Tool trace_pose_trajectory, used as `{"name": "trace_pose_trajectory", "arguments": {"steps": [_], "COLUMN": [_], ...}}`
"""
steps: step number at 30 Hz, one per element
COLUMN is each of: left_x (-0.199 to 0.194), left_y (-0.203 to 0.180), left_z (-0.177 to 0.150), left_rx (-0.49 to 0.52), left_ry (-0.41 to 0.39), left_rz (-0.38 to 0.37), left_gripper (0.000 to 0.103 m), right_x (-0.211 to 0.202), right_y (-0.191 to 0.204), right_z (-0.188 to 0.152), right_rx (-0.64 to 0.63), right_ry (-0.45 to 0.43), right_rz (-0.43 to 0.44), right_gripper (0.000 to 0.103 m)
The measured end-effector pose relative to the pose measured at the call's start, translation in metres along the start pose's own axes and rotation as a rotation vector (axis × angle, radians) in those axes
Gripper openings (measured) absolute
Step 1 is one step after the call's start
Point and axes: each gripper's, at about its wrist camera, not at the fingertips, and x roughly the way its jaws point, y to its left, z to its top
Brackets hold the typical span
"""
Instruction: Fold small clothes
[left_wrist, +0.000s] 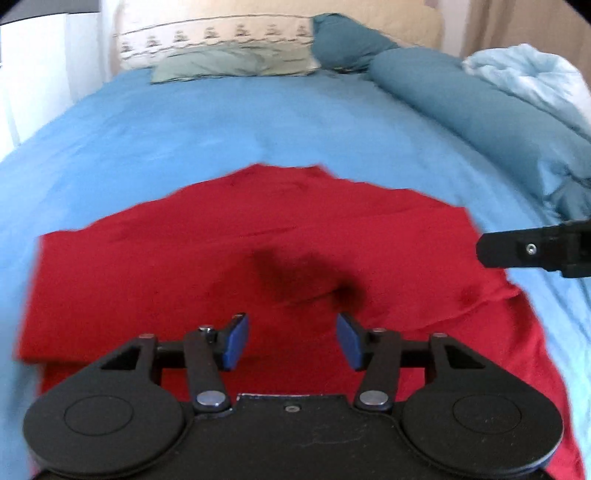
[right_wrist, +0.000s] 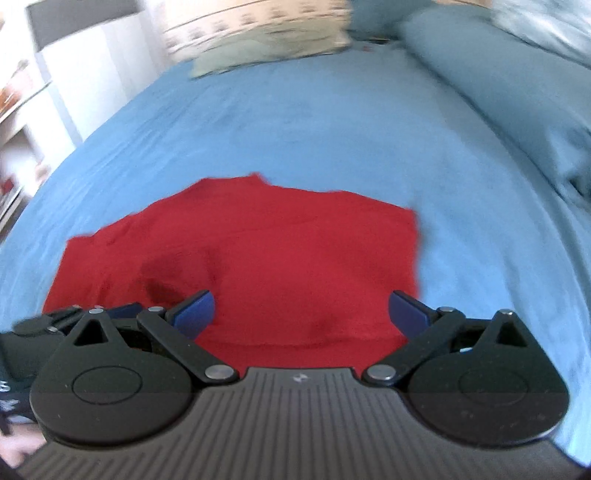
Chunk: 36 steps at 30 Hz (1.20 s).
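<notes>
On the blue bedsheet (left_wrist: 221, 122) | red garment (left_wrist: 184, 266) lies flat | left gripper (left_wrist: 292, 341), right gripper (right_wrist: 301, 314): fingers apart, holding nothing

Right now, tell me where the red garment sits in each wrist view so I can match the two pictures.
Left wrist view: the red garment fills the lower middle, spreading from left of centre to the bottom right edge, beyond the left tool.
Right wrist view: it lies centre-left, ahead of the right tool.
Shared landmark: the pale green pillow at the bed's far end.
</notes>
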Motion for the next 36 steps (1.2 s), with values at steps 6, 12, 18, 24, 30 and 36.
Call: {"name": "trace_pose_trajectory", "arguments": {"steps": [6,12,18,24,30,36], "left_x": [-0.013,-0.011,-0.014,-0.007,-0.006,-0.001], "left_y": [0.07,0.116,0.131,0.137,0.142,0.144], "left_z": [-0.015,-0.021,-0.024,-0.032,-0.038,-0.028], "left_rx": [-0.006,-0.041,-0.091,-0.124,-0.11,-0.108], "left_ry": [0.017,0.03,0.036,0.069,0.069,0.06], "left_rz": [0.162,0.244,0.259,0.271,0.272,0.296], "left_gripper": [0.06,0.06,0.06,0.06,0.062,0.062], "right_x": [0.049,0.101,0.082,0.087,0.087,0.07], "right_y": [0.074,0.117,0.078,0.024,0.016,0.006], "right_z": [0.002,-0.005,0.013,-0.012,-0.019,0.009], "right_rx": [-0.373,-0.564,-0.275,0.031,0.136,0.136], "right_ry": [0.043,0.077,0.011,0.101,0.051,0.003], "right_rz": [0.059,0.032,-0.033,-0.009,0.029,-0.018], "right_gripper": [0.103,0.044,0.023,0.043,0.059,0.02]}}
